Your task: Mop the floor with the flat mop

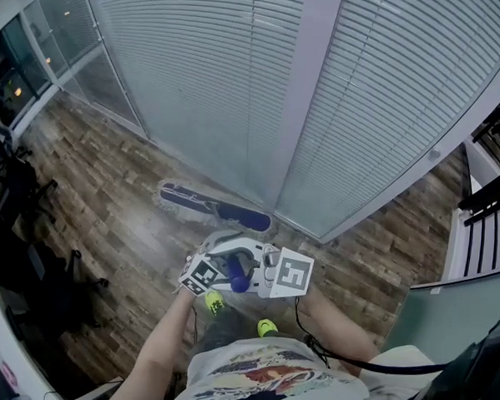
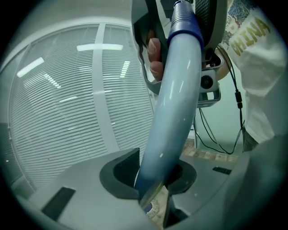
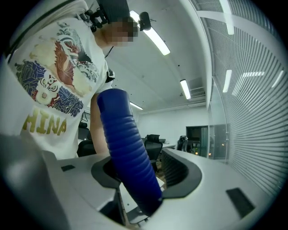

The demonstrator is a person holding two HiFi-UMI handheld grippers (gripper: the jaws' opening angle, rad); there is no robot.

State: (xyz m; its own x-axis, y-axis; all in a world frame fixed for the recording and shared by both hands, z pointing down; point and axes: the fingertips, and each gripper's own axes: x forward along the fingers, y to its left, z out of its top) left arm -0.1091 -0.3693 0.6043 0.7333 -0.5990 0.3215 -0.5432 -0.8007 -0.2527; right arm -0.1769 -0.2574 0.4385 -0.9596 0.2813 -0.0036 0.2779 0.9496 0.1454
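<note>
One mop (image 1: pixel 233 212) is counted. Its head (image 1: pixel 187 198) lies flat on the wood floor (image 1: pixel 107 221), just beside the foot of the wall, ahead of the person. Two panels of blinds (image 1: pixel 198 75) are noted there, parted by one pale post (image 1: pixel 299 97).

Two grippers are held close together on the one handle, above the head of the mop. The left gripper (image 2: pixel 155 179) is clamped on the pale blue shaft (image 2: pixel 177 112); both pads are pressed against it and no gap is seen. The right gripper (image 3: pixel 144 175) is set higher, round the dark blue ribbed grip (image 3: pixel 126 143). Its jaws stand wide. The grip leans on the left pad, and a gap is seen at the ribbed right pad, so the grip is not squeezed.

Two marker cubes are counted: left cube (image 1: pixel 201 275) and right cube (image 1: pixel 293 272), either side of the grip. Two green knobs are seen below them: one knob (image 1: pixel 214 302) to the left, one to the right. Two bare forearms are seen reaching up to the grippers.

Office chairs (image 3: pixel 152 140) are seen behind the right gripper; their number cannot be told.
</note>
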